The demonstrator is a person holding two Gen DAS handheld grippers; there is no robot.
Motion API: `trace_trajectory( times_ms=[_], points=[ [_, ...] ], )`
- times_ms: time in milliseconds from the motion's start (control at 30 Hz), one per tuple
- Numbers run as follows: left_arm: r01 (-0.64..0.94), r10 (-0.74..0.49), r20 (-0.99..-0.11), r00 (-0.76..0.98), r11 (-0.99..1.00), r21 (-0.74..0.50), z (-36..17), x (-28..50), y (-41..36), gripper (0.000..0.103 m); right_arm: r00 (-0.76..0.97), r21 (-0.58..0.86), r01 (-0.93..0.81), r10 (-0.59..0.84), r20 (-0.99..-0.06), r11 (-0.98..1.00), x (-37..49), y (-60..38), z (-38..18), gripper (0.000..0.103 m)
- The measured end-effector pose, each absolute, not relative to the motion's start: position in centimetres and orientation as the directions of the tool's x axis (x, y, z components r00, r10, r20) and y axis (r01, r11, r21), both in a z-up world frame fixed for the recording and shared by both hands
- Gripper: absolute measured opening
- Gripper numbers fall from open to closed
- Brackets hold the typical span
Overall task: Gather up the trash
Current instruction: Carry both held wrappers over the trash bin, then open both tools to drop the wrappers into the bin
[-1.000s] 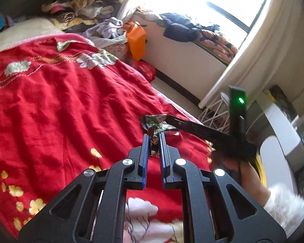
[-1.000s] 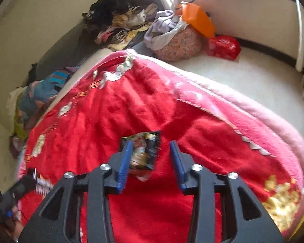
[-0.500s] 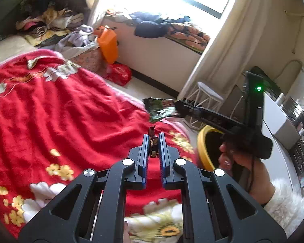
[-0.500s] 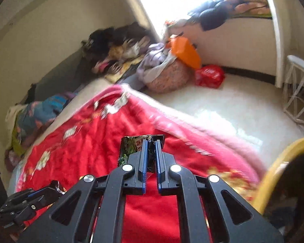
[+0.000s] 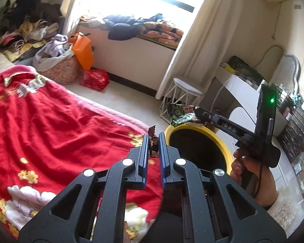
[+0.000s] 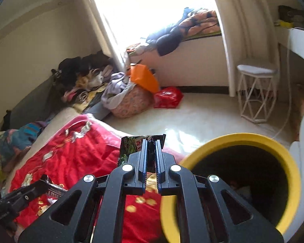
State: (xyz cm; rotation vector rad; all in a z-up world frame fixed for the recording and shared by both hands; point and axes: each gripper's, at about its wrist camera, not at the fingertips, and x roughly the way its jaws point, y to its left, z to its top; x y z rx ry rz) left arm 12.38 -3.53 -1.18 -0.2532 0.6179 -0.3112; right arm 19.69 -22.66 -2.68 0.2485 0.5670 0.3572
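Both your grippers are clamped down on trash right now. The left gripper (image 5: 153,141) has its jaws nearly shut on a small red wrapper scrap (image 5: 152,130) poking out past the tips, and the right gripper (image 6: 151,141) is pinched on the green snack wrapper (image 6: 129,147).

The yellow bin (image 5: 229,154) sits at about 3 o'clock of your left tips, and the scrap hangs over the red blanket (image 5: 50,131), not the opening. Let go here and I reckon it lands on the bed. It's light too, so it could flutter or stick to the pads.

The left view shows the green wrapper (image 5: 180,114) hovering at the bin's far rim, roughly 12 o'clock of the opening, so that one could clip the edge and slide outside. The right view hides that, but it does look down inside the bin (image 6: 289,162), where something pale lies at the bottom.
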Motion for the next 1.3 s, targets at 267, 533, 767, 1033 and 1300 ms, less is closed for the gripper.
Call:
trace_trajectory(
  times_ms=[267,533,767,1033,1300],
  points=[
    [0.271,-0.404,-0.521,0.752,0.910,-0.314,-0.8,12.3,-7.2,0.006,0.819,0.275,-0.185,0.302,-0.487,0.944,17.9,-25.9,-2.8,0.007],
    [0.333,-0.447,-0.535,0.717,0.894,-0.300,-1.4,13.2,-11.0,0.006,0.813,0.263,-0.075,0.212,-0.542,0.962,17.6,-29.9,-4.2,0.007],
    [0.367,-0.484,-0.576,0.659,0.875,-0.316,-3.5,15.1,-14.2,0.006,0.766,0.281,0.009,0.174,-0.619,0.960,17.9,-32.8,-6.3,0.007],
    [0.391,-0.514,-0.620,0.593,0.856,-0.337,-6.5,17.8,-17.1,0.009,0.741,0.336,0.055,0.187,-0.645,0.940,18.0,-35.2,-7.8,0.018],
    [0.379,-0.486,-0.627,0.608,0.872,-0.308,-6.8,18.2,-17.2,0.058,0.759,0.357,0.026,0.214,-0.615,0.934,16.9,-35.4,-7.5,0.048]
  ],
)
